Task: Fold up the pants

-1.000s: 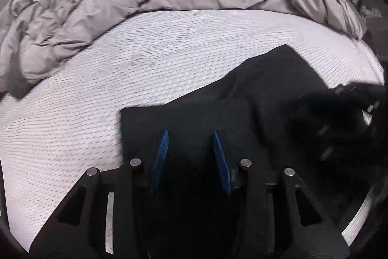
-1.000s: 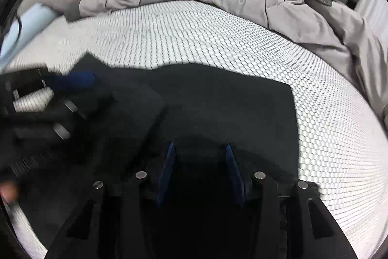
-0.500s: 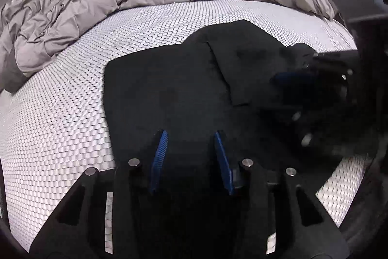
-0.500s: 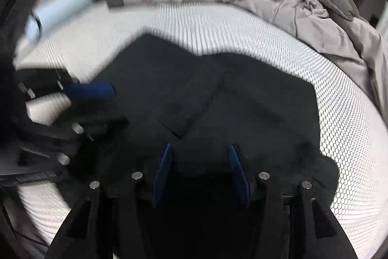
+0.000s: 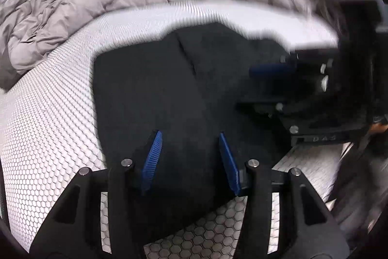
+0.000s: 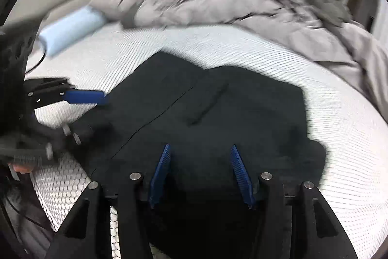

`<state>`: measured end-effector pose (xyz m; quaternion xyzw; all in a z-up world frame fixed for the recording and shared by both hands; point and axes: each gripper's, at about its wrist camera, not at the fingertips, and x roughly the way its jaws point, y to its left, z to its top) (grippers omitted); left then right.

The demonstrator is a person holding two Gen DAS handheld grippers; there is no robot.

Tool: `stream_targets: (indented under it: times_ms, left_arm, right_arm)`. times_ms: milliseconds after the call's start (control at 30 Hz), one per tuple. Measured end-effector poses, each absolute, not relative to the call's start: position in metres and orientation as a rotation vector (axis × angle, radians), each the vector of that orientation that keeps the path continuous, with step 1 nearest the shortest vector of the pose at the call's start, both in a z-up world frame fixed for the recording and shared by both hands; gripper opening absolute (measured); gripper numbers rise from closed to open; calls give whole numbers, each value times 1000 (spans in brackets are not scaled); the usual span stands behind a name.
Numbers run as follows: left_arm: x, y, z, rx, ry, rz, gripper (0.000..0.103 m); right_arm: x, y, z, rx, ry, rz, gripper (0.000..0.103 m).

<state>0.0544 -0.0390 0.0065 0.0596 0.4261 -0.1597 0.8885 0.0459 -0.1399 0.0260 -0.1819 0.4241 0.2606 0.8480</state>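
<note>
While both grippers hang over the bed, the black pants [image 5: 155, 94] lie spread flat on the white honeycomb-patterned mattress [image 5: 48, 128], filling the middle of each wrist view. In the left wrist view the left gripper [image 5: 188, 159] points down at the fabric from six o'clock; its blue fingers [image 5: 152, 159] stand apart, having just been opening, with the dark cloth lying in the gap beneath them, and neither pad can be seen pressing on it. A seam or folded edge runs up the pants from the centre toward twelve o'clock. At three o'clock, blurred, sits the right gripper [image 5: 271, 69], one blue finger reaching over the pants.

From the right wrist view the right gripper [image 6: 201, 174] likewise sits at six o'clock, its blue fingers [image 6: 240, 174] parted after just opening, the pants beneath and between them but not pinched. A diagonal line crosses the cloth from about seven o'clock toward the centre, and a short raised fold lies just past it. At nine o'clock the left gripper [image 6: 84, 96] shows as a blue finger tip touching or just over the pants' edge; I cannot tell which. A rumpled grey comforter [image 6: 218, 1] is heaped from twelve to two o'clock, well apart from the pants, and a pale blue roll-shaped pillow [image 6: 70, 28] lies at ten o'clock.
</note>
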Motion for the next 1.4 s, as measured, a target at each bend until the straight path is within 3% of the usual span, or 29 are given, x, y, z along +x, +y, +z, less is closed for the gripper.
stream_targets:
  times_ms: [267, 433, 633, 767, 833, 867, 1067, 1200, 1400]
  left_arm:
    - [27, -17, 9, 191, 853, -295, 47]
    - [12, -36, 29, 155, 784, -361, 47]
    - [8, -57, 4, 255, 854, -429, 48]
    - [0, -38, 6, 197, 884, -460, 50]
    - [-5, -34, 6, 200, 875, -454, 50]
    - [-7, -34, 7, 207, 871, -448, 50]
    - [1, -7, 31, 80, 812, -449, 51]
    - [23, 25, 26, -23, 842, -289, 54]
    - [45, 42, 10, -60, 898, -237, 54]
  right_arm:
    - [32, -202, 25, -412, 893, 465, 57]
    - [21, -174, 41, -359, 845, 566, 57]
    - [24, -153, 14, -501, 889, 566, 57]
    - [25, -215, 32, -435, 887, 468, 52]
    - [23, -231, 35, -427, 880, 429, 52]
    - [22, -237, 36, -398, 879, 436, 58]
    - [29, -275, 50, -99, 902, 498, 59]
    - [58, -282, 41, 41, 969, 511, 53]
    - [41, -285, 56, 112, 915, 606, 51]
